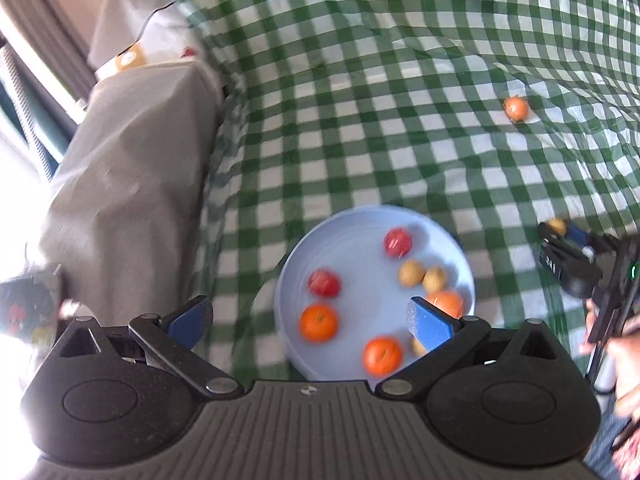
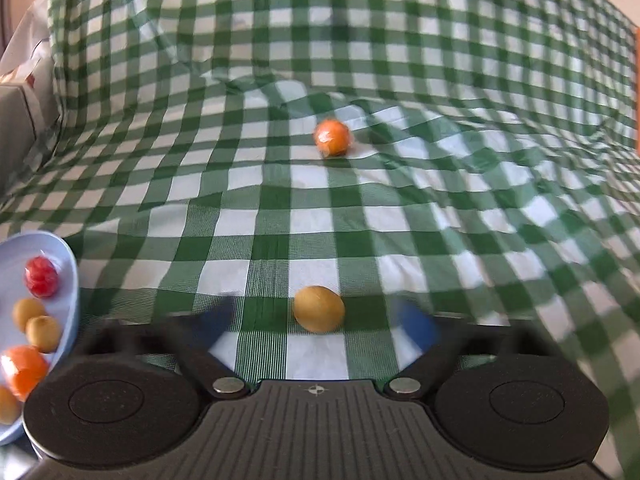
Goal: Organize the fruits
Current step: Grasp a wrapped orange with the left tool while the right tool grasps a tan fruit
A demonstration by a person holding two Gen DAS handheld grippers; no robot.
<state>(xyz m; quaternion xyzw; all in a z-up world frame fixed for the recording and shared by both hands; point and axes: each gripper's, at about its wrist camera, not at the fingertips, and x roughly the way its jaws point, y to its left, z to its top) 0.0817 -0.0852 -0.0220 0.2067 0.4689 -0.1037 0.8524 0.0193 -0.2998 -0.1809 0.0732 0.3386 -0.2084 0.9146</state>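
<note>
Green-checked cloth point(image 2: 360, 60) covers the worktop we are working over. On it our pale blue plate point(image 1: 440, 232) carries oranges, red fruits and small yellow ones. Our left hand-held gripper point(image 1: 310, 320) hangs released above the plate. Our right hand-held gripper point(image 2: 320, 330) is spread wide around a yellow fruit point(image 2: 319, 309), not touching. A lone orange point(image 2: 333, 137) lies farther off.

Bright daylight, left-edge glare, motion blur, fisheye bending.

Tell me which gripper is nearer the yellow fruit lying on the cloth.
Right. The right gripper is open with the yellow fruit between its fingers; the left gripper hovers open over the plate.
</note>
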